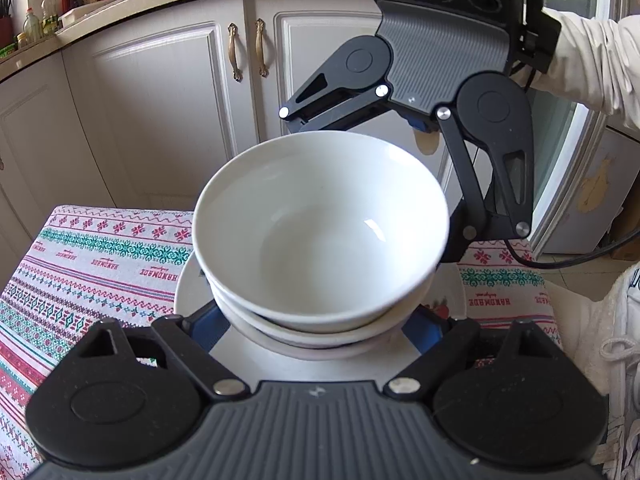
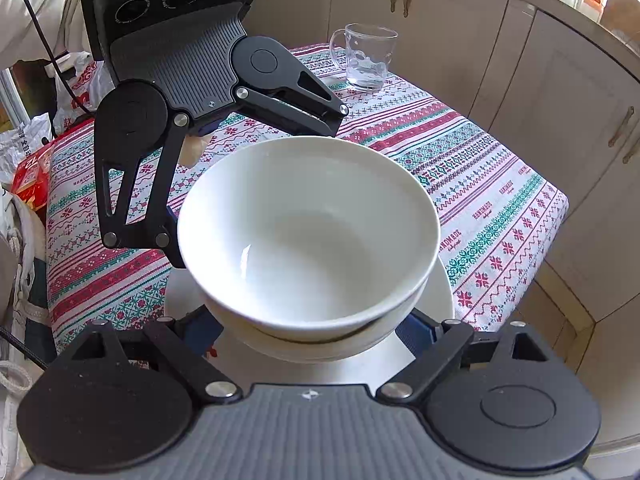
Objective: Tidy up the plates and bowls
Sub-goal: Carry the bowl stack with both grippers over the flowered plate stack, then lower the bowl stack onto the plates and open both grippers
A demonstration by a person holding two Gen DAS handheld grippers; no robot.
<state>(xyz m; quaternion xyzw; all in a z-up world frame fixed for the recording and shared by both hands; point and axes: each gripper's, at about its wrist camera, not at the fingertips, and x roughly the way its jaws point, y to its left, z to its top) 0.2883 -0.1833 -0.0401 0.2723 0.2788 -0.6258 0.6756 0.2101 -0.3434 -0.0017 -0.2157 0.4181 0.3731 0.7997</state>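
1. Stack: white bowl [image 1: 320, 232] nested in a second bowl [image 1: 320, 330], both sitting on a white plate [image 1: 192, 280]. The top bowl is empty.
2. Location: the plate rests on the worktop [image 1: 92, 264], which is covered with a red/green patterned cloth. In the right wrist view the stack is near the worktop edge closest to that camera.
3. Left gripper [image 1: 318, 328]: fingers spread wide on either side of the lower bowl, blue pads close beside its wall. Can't tell whether the pads press on it or only flank it.
4. Right gripper [image 2: 316, 330]: same posture from the opposite side of the stack, fingers wide, blue pads beside the lower bowl just above the plate. Contact can't be confirmed here either.
5. Each gripper appears in the other's view, angled down over the far rim of the bowls; their far fingertips are hidden behind the top bowl.
6. Clear glass mug [image 2: 366, 58] stands upright near the far corner of the worktop, well apart from the stack.
7. Background: cream cabinets [image 1: 160, 100] behind the worktop, bottles on the kitchen counter [image 1: 44, 16], and a light sleeve [image 1: 592, 60] behind the right gripper.
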